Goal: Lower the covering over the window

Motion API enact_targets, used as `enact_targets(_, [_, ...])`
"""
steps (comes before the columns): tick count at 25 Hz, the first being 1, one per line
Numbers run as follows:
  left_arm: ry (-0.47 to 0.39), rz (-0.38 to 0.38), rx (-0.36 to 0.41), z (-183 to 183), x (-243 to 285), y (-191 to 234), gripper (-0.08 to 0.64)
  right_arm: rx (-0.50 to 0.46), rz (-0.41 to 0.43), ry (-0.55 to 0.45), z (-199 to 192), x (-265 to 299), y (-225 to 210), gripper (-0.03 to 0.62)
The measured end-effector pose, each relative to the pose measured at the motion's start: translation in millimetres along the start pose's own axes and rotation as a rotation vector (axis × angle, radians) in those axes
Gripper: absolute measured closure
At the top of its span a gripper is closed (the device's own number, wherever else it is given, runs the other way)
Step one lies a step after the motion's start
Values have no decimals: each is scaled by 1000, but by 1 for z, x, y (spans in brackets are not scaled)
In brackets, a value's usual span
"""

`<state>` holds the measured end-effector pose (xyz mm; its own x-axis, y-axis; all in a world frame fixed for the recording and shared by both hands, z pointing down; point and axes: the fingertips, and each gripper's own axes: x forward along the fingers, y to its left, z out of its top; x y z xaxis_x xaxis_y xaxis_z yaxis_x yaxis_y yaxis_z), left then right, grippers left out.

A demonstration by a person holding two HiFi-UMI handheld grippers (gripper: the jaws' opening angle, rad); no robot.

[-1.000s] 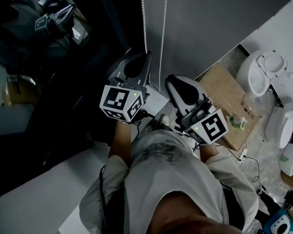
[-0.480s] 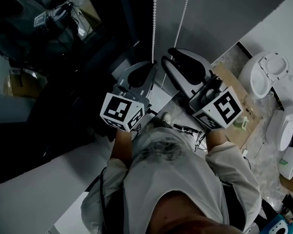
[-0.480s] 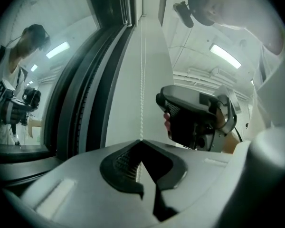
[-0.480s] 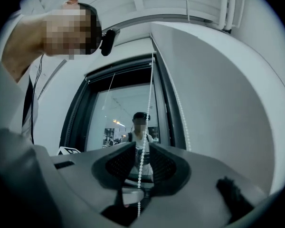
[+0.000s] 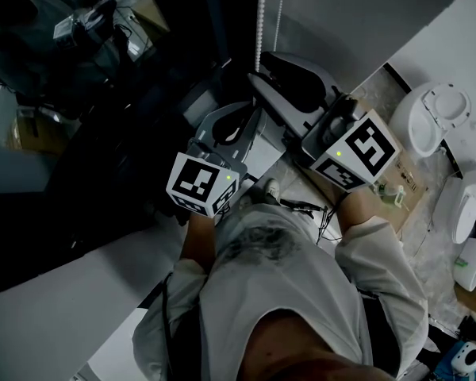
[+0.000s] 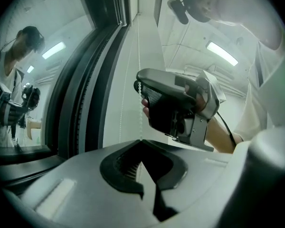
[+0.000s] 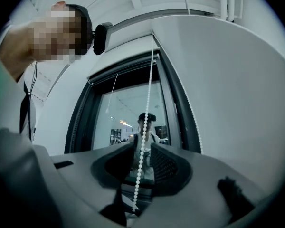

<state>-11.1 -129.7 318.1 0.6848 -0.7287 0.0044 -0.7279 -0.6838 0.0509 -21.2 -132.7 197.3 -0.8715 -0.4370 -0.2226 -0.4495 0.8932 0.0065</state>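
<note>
My left tool [image 6: 140,141] is clamped shut on the bead chain [image 6: 140,115], which drops straight into its closed tips. My right tool [image 7: 142,148] is higher on the same strand. Its jaws stand apart, and the beads run down through the gap with neither pad pressing on them. From the head view, the right tool [image 5: 260,63] sits above and just beside the left tool [image 5: 250,109], both up against the chain [image 5: 262,14]. A second strand [image 5: 282,2] hangs close by. The chain hangs in front of the window's dark window frame [image 7: 175,108]. The pane [image 7: 128,122] is bare where the right gripper view shows it, and it mirrors me. The covering itself I cannot pick out for certain. Down by my right side a cardboard box [image 5: 401,182] lies on the floor.
</note>
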Motion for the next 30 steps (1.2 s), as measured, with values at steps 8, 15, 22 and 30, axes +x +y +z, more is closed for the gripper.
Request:
enact_targets(8, [21,-9,-14,-10,-4,-4,552,-49,-34,37,-4,4,3,572])
enact_targets(15, [21,-13,-64,-22,-10,1,553,-9,-42,45,-16,1,5,574])
enact_targets(22, [68,-14,-100,-46,-12,-2,553,12,-50,88,-39,-2,9,574])
enact_targets(30, [156,-13,-158,-89,-16,0,553,85,-69,151,-83,-10,4,574])
